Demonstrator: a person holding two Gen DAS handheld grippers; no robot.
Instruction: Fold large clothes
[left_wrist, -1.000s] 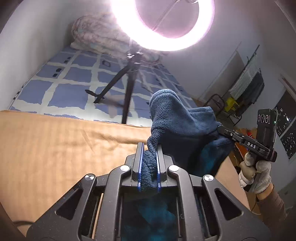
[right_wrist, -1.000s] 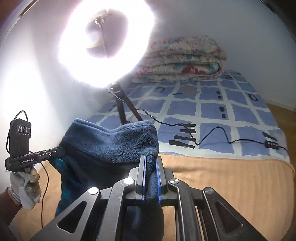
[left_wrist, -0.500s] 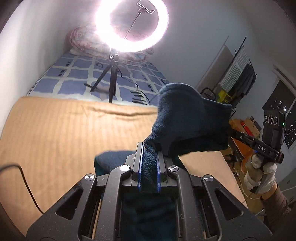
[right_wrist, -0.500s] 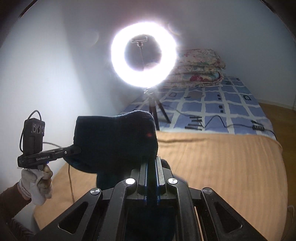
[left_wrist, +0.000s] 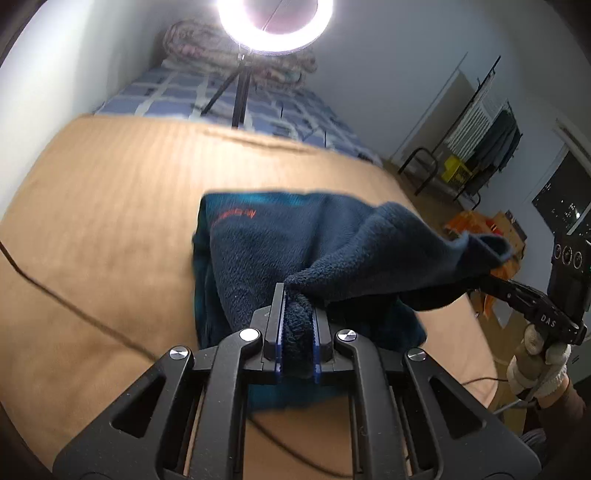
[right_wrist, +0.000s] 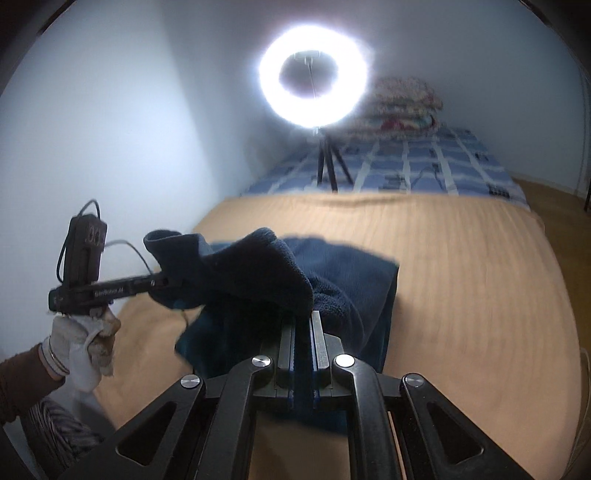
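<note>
A dark blue fleece garment (left_wrist: 266, 251) with orange lettering lies partly on the tan bed cover (left_wrist: 110, 206). My left gripper (left_wrist: 295, 325) is shut on one edge of it. My right gripper (right_wrist: 303, 332) is shut on the other edge (right_wrist: 258, 273). The stretch between them is held just above the lower layer. Each gripper shows in the other's view: the right one (left_wrist: 495, 284) at the right, the left one (right_wrist: 162, 282) at the left.
A lit ring light on a tripod (right_wrist: 314, 77) stands on the blue checked bedding (right_wrist: 424, 162) behind the tan cover. Folded quilts (right_wrist: 402, 107) lie at the head. A black cable (left_wrist: 74, 314) crosses the cover. A clothes rack (left_wrist: 484, 140) stands at the far right.
Both grippers have come down and forward with the garment's edge. The garment hung in the air before; now its lower part lies on the tan cover with the held edge over it.
</note>
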